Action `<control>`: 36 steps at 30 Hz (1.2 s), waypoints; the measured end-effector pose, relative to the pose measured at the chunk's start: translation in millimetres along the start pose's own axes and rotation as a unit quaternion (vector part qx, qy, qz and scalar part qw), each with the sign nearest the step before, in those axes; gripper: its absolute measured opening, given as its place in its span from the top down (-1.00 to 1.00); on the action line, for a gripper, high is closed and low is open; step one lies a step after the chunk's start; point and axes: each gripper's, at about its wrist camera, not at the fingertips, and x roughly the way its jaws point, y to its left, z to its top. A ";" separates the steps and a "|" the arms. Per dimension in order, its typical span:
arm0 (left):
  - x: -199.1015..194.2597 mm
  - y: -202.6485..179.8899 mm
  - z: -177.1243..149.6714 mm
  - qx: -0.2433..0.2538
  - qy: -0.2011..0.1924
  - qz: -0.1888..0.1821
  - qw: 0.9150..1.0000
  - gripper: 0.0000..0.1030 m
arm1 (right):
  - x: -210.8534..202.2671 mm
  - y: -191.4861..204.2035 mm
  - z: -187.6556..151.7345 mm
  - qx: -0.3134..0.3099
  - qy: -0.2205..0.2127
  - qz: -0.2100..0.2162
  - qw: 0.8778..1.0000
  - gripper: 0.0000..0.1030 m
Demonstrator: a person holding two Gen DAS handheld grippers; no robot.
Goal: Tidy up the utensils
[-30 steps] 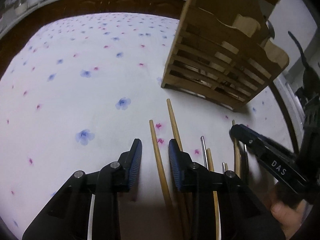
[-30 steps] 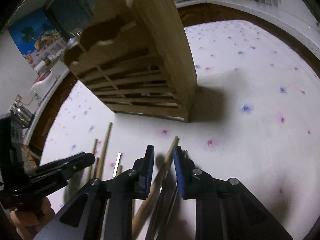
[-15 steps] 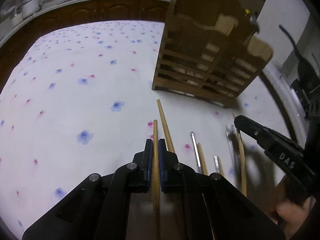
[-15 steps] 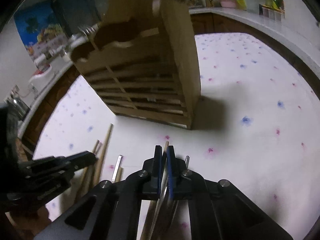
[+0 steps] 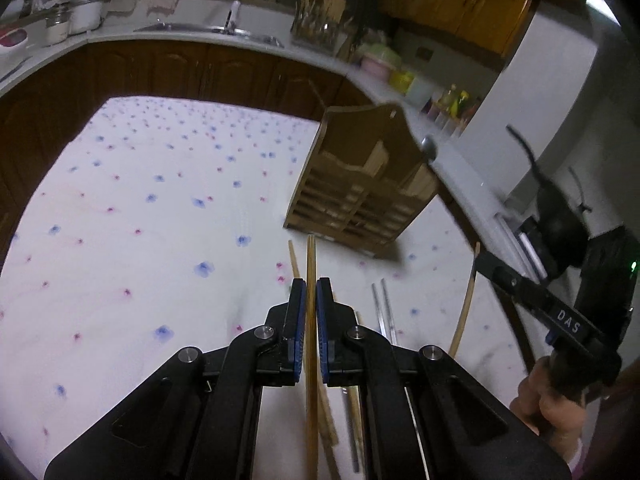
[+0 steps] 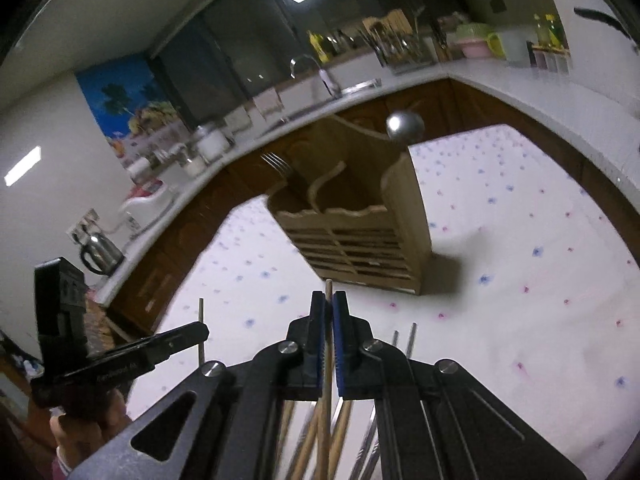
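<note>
My left gripper is shut on a wooden chopstick that sticks out ahead of its blue pads, lifted off the cloth. My right gripper is shut on another wooden chopstick; in the left wrist view that gripper holds it at the right. Several wooden chopsticks and metal chopsticks lie on the flowered tablecloth below. A wooden utensil rack stands ahead, with a spoon and a fork in it.
Dark wooden cabinets and a white counter with a sink, jars and bottles curve behind the table. A kettle stands on the counter at the left. A hand grips the right tool.
Both grippers closed on a wooden chopstick each and lifted it off the cloth. Both views have risen and tilted up, so the rack looks farther and the counter shows.
</note>
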 end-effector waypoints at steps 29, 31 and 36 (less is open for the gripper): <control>-74.9 -22.9 17.2 0.019 -0.089 -0.016 0.996 0.91 | -86.5 23.0 21.3 -0.019 -0.086 0.042 0.995 1.00; -75.4 -24.0 19.6 0.020 -0.093 -0.017 0.995 0.91 | -86.2 23.5 23.3 -0.024 -0.088 0.038 0.995 1.00; -74.9 -22.5 19.8 0.020 -0.095 -0.014 0.995 0.91 | -82.1 16.9 23.4 -0.025 -0.086 0.023 0.996 1.00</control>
